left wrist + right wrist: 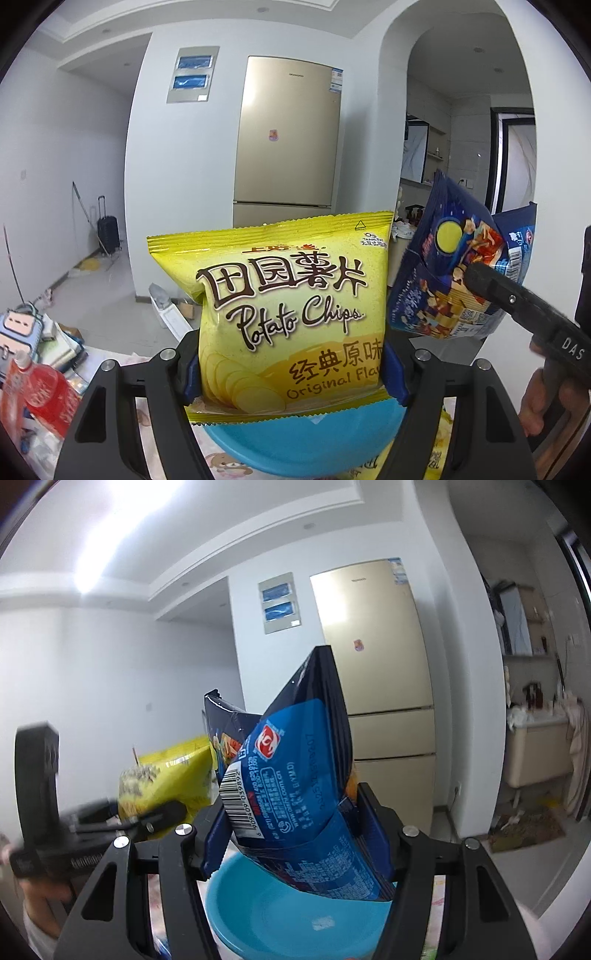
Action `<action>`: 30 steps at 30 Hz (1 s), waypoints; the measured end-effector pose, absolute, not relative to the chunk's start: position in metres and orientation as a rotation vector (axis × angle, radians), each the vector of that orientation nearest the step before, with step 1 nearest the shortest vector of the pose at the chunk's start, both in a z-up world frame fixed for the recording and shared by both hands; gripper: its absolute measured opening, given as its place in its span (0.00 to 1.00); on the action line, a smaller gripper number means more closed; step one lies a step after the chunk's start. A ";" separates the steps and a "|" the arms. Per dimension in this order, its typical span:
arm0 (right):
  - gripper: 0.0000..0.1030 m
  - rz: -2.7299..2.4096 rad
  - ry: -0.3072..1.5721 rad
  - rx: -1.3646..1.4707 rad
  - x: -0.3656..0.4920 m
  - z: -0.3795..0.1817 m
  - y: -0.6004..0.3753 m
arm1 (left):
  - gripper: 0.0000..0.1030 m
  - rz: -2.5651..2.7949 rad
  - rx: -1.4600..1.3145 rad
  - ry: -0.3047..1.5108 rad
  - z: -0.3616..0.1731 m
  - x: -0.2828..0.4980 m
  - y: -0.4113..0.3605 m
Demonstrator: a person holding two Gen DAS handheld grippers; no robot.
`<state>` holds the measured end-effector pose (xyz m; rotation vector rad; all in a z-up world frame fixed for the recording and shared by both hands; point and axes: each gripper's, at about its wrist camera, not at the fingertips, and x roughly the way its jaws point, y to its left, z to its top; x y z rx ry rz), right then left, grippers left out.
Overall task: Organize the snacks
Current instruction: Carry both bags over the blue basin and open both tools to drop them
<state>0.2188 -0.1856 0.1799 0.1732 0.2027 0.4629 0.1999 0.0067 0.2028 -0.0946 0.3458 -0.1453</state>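
Observation:
My left gripper [291,373] is shut on a yellow potato chips bag [291,306], held upright above a blue bowl [303,443]. The right gripper [299,834] is shut on a blue snack bag [299,782], tilted and also lifted over the blue bowl [280,915]. In the left wrist view the blue snack bag [454,280] hangs to the right, with the right gripper's finger [517,299] on it. The right wrist view shows the yellow bag [170,782] at the left, blurred, with the left gripper [147,819] on it.
A red pouch [40,391] and a pile of packets [26,332] lie at the table's left. The tablecloth [221,461] has a bear print. A gold fridge [288,136] stands behind, and a person's hand [535,402] is at the right.

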 end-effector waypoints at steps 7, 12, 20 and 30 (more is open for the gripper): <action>0.60 0.430 0.279 0.107 0.238 0.146 -0.163 | 0.74 -0.133 -0.085 0.412 0.164 0.228 0.007; 0.60 0.426 0.329 0.156 0.256 0.129 -0.174 | 0.74 -0.148 -0.063 0.478 0.137 0.247 0.003; 0.60 0.426 0.441 0.209 0.285 0.098 -0.182 | 0.74 -0.168 -0.085 0.565 0.106 0.273 -0.002; 0.60 0.397 0.505 0.202 0.299 0.079 -0.177 | 0.74 -0.157 -0.091 0.627 0.081 0.285 -0.004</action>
